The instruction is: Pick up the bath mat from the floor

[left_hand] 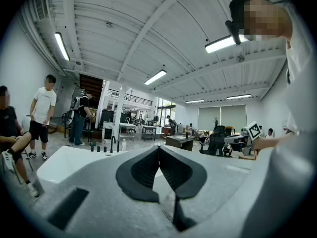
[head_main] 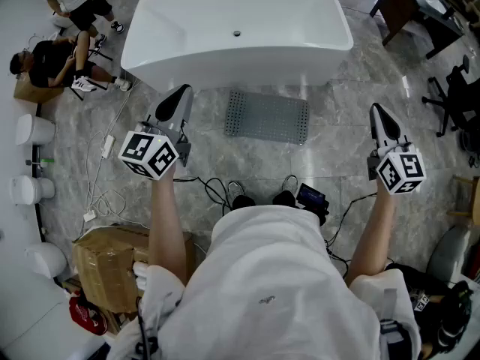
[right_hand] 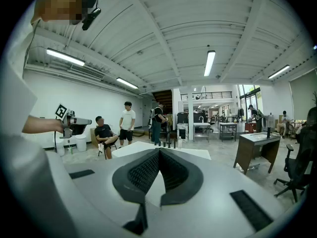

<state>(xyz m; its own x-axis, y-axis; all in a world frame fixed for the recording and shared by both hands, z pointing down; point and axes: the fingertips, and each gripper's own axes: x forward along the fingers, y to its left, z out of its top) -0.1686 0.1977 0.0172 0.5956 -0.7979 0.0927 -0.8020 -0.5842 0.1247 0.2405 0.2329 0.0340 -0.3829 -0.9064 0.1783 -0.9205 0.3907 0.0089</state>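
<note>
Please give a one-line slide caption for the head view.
Left tool and right tool, both shut, flank the grey bath mat before the white bathtub.

One bath mat point(head_main: 268, 117), one bathtub point(head_main: 225, 67), two tongs point(head_main: 178, 96) point(head_main: 379, 115), one cardboard box point(head_main: 105, 270).

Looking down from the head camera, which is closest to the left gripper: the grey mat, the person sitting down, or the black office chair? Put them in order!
1. Bath mat, on the floor just right of the left gripper.
2. Seated person, off to the left.
3. Office chair, at the far right edge.
</note>
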